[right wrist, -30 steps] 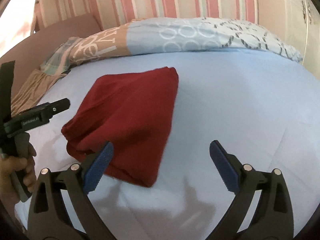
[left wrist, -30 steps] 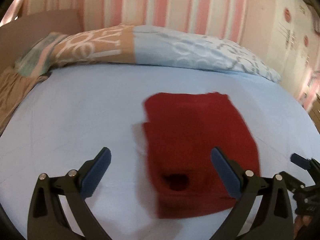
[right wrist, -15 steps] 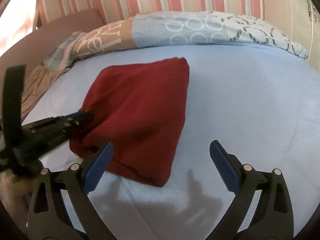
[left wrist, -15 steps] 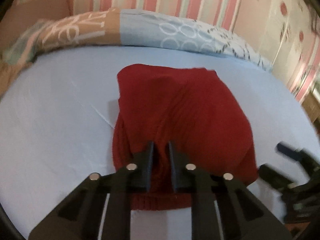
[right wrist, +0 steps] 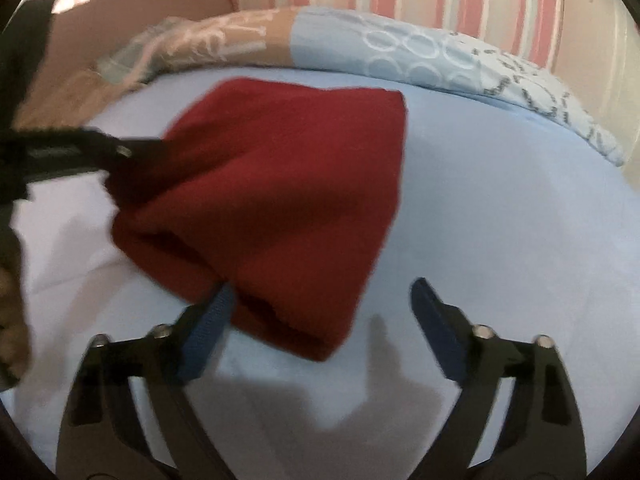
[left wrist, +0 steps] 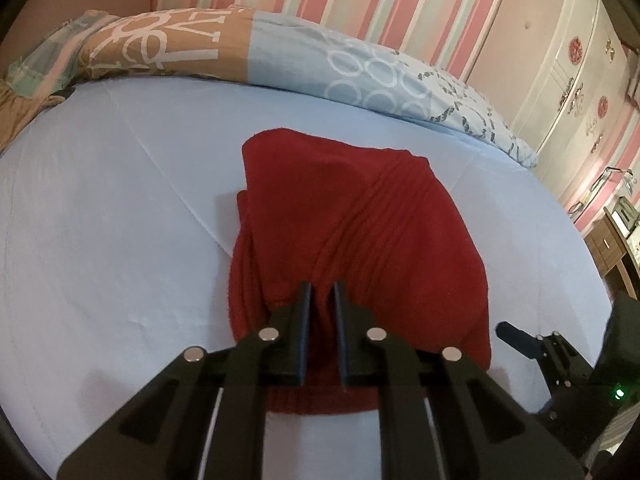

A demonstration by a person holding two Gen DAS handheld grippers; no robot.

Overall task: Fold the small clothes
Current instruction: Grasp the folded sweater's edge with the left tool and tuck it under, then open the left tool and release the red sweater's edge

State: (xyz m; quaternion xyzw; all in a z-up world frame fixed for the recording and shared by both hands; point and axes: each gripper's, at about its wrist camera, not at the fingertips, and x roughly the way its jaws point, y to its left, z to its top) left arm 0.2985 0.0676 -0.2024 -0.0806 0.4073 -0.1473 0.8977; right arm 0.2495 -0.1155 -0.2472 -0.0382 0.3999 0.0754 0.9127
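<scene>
A: Left claw (left wrist: 320,300)?
B: Clamped on the near edge of the red knit garment (left wrist: 360,216), on the bed (left wrist: 100,220).
A: Right claw (right wrist: 320,312)?
B: Closing, pads not touching; garment's corner between its fingers.

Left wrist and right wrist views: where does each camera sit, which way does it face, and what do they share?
Left wrist: on the left gripper, angled down at the red knitted garment whose near edge its pads pinch; right gripper at the right edge.
Right wrist: on the right gripper, jaws closing about the garment's near corner; left gripper gripping on the left.
Shared: garment, pale blue bedsheet, patterned pillow, pink striped wall.
</scene>
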